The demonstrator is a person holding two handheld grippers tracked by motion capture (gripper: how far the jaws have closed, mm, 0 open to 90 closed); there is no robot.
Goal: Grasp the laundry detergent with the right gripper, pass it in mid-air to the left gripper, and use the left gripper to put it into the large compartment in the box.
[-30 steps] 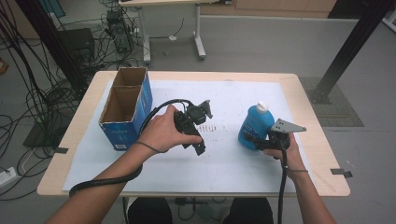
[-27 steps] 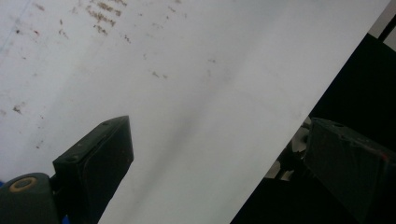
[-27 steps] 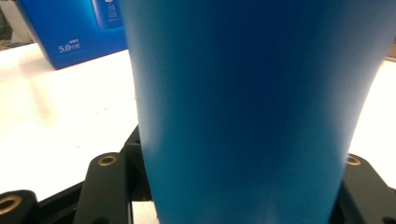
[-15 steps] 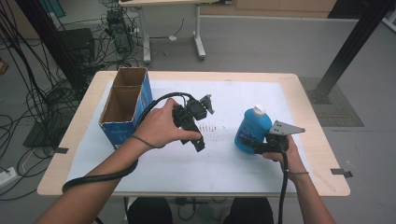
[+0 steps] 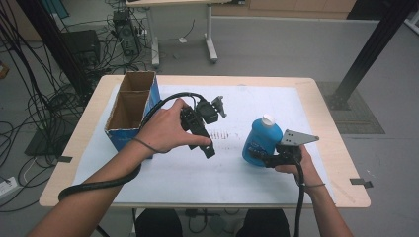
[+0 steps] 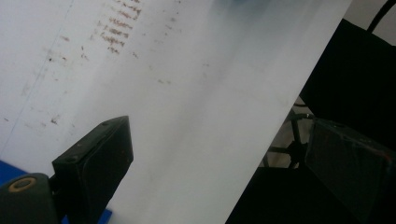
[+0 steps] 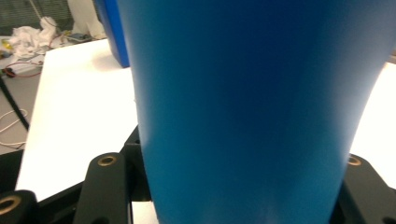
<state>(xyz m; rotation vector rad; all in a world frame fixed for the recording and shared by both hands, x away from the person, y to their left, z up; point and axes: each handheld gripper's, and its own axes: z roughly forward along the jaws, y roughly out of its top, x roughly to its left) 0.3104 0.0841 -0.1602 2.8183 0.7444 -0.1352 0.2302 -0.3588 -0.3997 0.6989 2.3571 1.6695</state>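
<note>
Right gripper (image 5: 258,156): I have its 2 jaws clamped on the lower body of the blue bottle (image 5: 261,140), 1 jaw on each side, as the right gripper view confirms with the blue wall (image 7: 252,107) pressed between the black jaws. The bottle stands roughly upright, white cap (image 5: 267,120) on top, at the right of the white surface (image 5: 276,98); whether its base rests on the sheet or is just off it I cannot tell.

Left gripper (image 5: 217,106): I hold it raised above the middle of the surface, jaws spread wide with nothing between them; the left gripper view looks through the gap at bare white sheet and the surface's near edge.

Beyond the grippers: a blue cardboard box (image 5: 129,112) with 2 open, brown-lined compartments stands at the left of the surface, well apart from the bottle. Both compartments look vacant from above.

Progress, as I judge it: the grasp on the bottle is done. The carry across to the box, and the placing into 1 compartment, appear to remain, if the box is the goal.
</note>
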